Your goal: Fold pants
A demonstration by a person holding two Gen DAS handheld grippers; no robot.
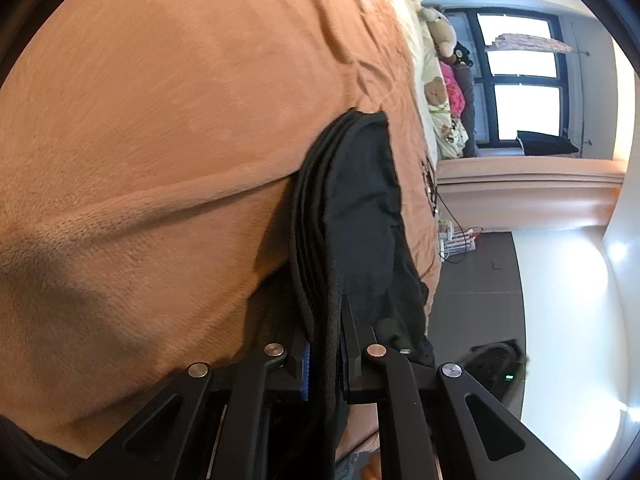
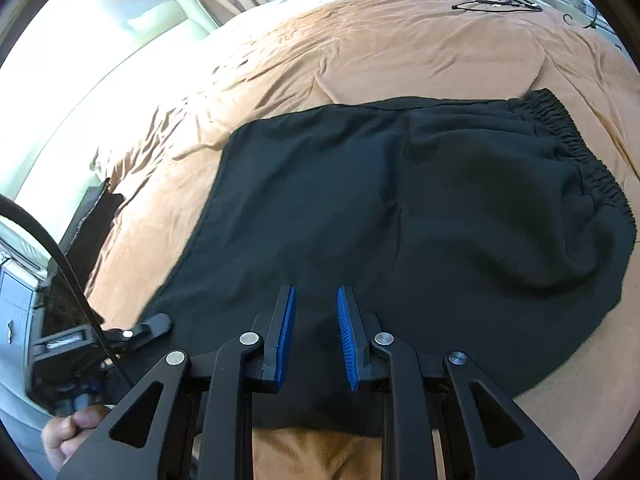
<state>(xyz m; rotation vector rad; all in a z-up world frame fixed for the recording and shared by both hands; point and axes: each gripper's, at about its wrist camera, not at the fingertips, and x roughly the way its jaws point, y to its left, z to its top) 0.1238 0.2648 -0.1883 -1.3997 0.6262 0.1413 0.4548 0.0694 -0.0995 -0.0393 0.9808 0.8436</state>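
Left wrist view. The left gripper (image 1: 324,320) is clamped on a stacked edge of the black pants (image 1: 360,208); several layers of hem or seam run between the jaws and on toward 12 o'clock. The garment lies on the tan blanket (image 1: 160,120), which fills the frame from 9 to 12 o'clock. A window (image 1: 520,80) and stuffed toys (image 1: 440,32) sit at 2 o'clock.

Right wrist view. The right gripper (image 2: 316,332) stands with its jaws apart and nothing between the blue pads (image 2: 286,336), hovering over the near edge of the pants (image 2: 400,208). The garment is spread on the blanket (image 2: 360,48), already doubled, with the elastic waistband (image 2: 572,140) at 2 o'clock. The other gripper (image 2: 132,334) appears at 8 o'clock at the cloth's left corner, with a hand (image 2: 72,428) behind it. A cable (image 2: 496,0) lies at 1 o'clock, well apart from the pants.

Assessment. The fabric appears soft, limp and light, with some bulk at the gathered waistband. It will likely sag and drag on the plush blanket if lifted by one point. Recommended hold: the near edge at 6 o'clock, pinching all layers together, matched against the left grip, so the fold carries over evenly toward the waistband side.
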